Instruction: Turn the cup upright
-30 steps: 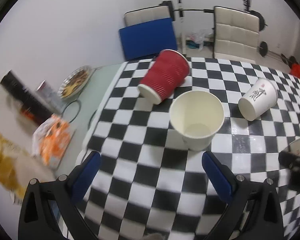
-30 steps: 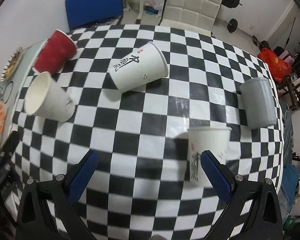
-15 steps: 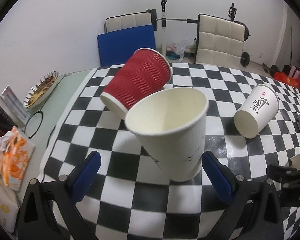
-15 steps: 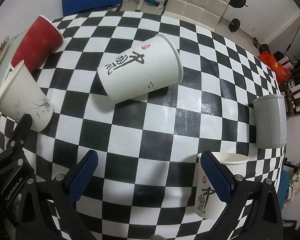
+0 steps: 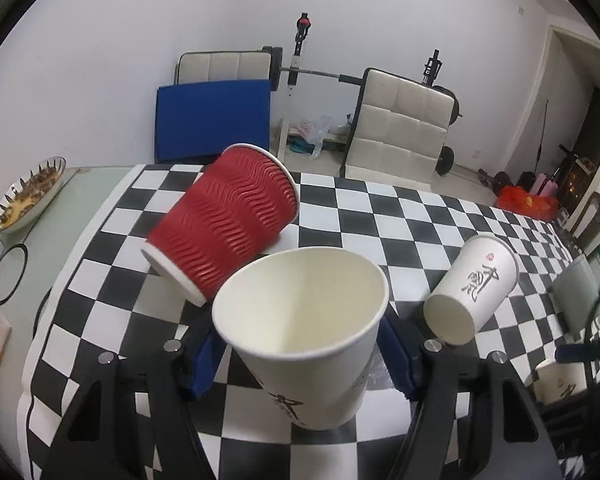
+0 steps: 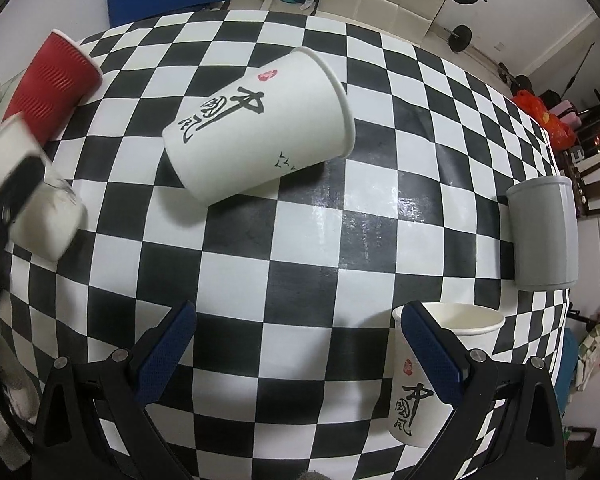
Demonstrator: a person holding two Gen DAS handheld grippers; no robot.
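The left claw (image 5: 300,354) grips a white paper cup with black brush lettering (image 5: 306,328), mouth up but tilted, its base on or just above the checkered tabletop (image 5: 380,216). Released at this lean, the light cup could topple toward the red ribbed paper cup lying on its side (image 5: 224,224) just behind. The right claw (image 6: 300,354) hangs open, holding nothing, beside an upright white cup (image 6: 440,372).

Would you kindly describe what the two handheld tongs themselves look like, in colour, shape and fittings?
Both look alike. The left tongs and the right tongs each have two black, angular arms with triangular cut-outs and round silver screw heads. Each arm ends in a flat, dark blue pad with a finely textured face. No cables, sleeves or hands are visible in either wrist view.
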